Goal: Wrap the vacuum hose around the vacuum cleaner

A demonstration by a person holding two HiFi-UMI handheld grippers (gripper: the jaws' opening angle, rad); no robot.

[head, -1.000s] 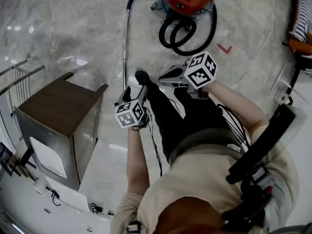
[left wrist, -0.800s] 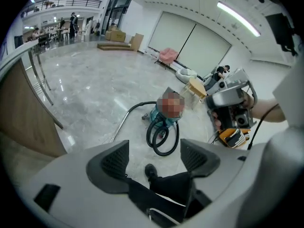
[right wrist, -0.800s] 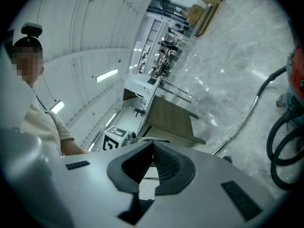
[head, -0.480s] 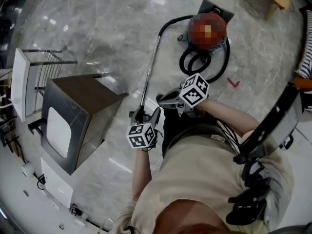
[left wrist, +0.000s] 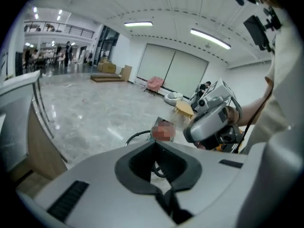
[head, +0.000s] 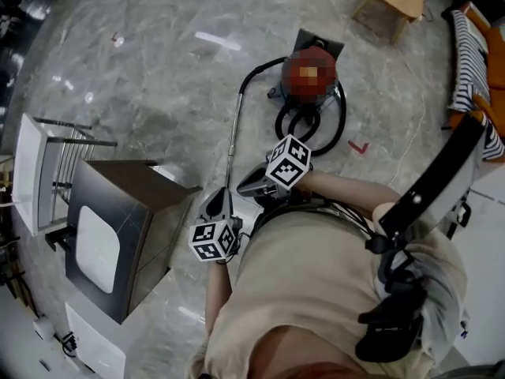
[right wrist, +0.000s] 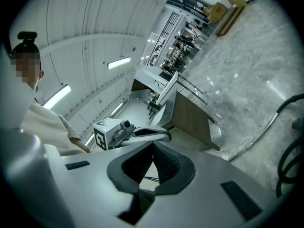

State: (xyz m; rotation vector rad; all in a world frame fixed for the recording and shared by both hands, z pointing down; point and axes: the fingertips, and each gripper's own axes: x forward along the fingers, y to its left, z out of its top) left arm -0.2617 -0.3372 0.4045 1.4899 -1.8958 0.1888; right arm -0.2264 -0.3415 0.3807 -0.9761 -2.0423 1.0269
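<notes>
1. The left gripper [head: 220, 202] has just snapped shut on nothing.
2. The right gripper [head: 245, 186] is shut and empty too; both seem too high to grab.
3. The vacuum hose [head: 342, 121] lies in loops on the floor by the vacuum cleaner [head: 309, 69].

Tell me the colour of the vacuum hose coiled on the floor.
Black. The vacuum hose shows best in the head view.

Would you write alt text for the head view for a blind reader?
Seen from above, a person holds two empty grippers, the left gripper just closed and the right gripper shut, above a marble floor; beyond lie a red vacuum cleaner, its coiled black hose and metal wand.
</notes>
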